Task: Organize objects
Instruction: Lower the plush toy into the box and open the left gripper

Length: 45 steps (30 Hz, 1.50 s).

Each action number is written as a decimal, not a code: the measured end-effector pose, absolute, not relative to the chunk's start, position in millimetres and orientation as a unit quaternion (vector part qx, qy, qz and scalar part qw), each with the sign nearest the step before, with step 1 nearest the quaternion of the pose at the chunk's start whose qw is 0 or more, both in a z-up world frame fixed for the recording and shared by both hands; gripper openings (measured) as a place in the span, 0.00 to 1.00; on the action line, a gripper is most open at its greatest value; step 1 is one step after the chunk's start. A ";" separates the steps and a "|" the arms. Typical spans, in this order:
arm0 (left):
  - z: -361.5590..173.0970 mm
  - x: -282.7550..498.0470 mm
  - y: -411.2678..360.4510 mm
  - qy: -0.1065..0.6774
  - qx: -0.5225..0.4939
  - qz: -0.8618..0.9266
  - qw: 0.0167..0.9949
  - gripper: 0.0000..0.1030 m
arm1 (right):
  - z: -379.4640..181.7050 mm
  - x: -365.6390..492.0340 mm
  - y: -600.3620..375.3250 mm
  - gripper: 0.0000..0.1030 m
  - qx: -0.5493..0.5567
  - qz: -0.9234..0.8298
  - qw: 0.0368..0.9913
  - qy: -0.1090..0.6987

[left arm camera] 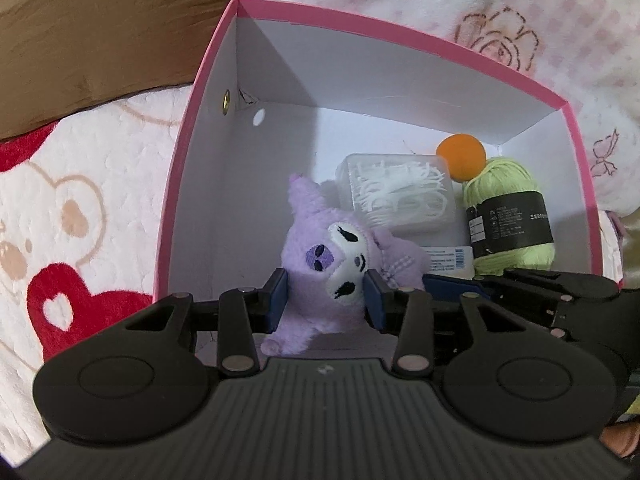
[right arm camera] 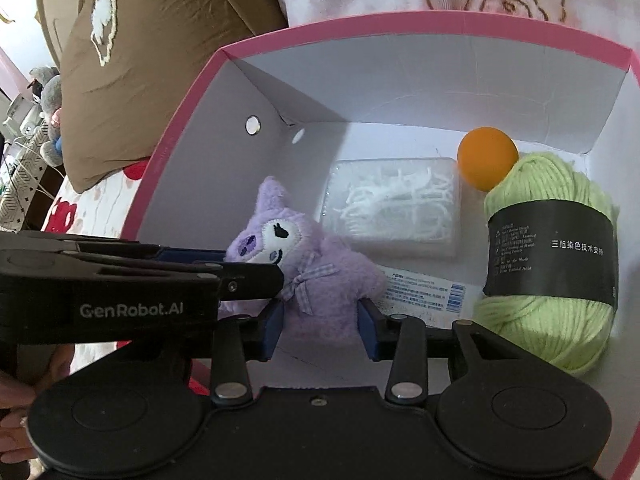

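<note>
The left gripper (left arm camera: 326, 294) has its blue pads clamped on the head of the soft purple plush doll (left arm camera: 340, 256), low centre of the left wrist view. In the right wrist view the right gripper (right arm camera: 320, 322) pinches the doll's body, pads denting the fleece on both sides. The doll sits inside the pink-rimmed white cardboard box (left arm camera: 360, 92), near its front left floor.

The step looks like setting the doll down. Let it rest on the floor, then part both pairs of fingers evenly so the pile does not snag.

Behind the doll lies a clear plastic case of white floss picks (left arm camera: 398, 194). Right of that is a smooth orange ball (left arm camera: 461, 156) touching a pale green yarn skein with a black paper band (left arm camera: 510, 216).
</note>
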<state>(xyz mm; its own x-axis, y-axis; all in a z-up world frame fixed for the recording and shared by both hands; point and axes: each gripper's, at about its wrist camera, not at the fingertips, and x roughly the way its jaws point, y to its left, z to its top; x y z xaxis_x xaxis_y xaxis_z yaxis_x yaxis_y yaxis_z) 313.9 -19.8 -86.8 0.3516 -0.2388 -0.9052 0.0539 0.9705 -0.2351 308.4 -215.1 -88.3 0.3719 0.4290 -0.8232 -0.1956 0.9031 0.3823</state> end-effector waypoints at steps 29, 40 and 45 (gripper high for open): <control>-91.5 312.9 -16.5 0.535 -0.077 -0.114 0.833 0.20 | -97.6 316.9 -195.1 0.37 0.113 0.171 0.825 0.526; -94.8 313.1 -19.4 0.524 -0.059 -0.101 0.843 0.21 | -84.9 309.6 -204.2 0.44 0.124 0.210 0.809 0.534; -99.4 311.5 -21.6 0.524 -0.050 -0.092 0.846 0.21 | -64.8 293.0 -215.8 0.44 0.077 0.212 0.832 0.508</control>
<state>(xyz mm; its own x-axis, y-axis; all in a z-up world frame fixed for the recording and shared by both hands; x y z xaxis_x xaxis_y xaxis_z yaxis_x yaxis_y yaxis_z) 311.5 -21.6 -99.4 0.4349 -0.2083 -0.8761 0.1029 0.9780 -0.1815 293.0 -215.8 -64.8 0.3950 0.4302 -0.8117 -0.2740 0.8985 0.3429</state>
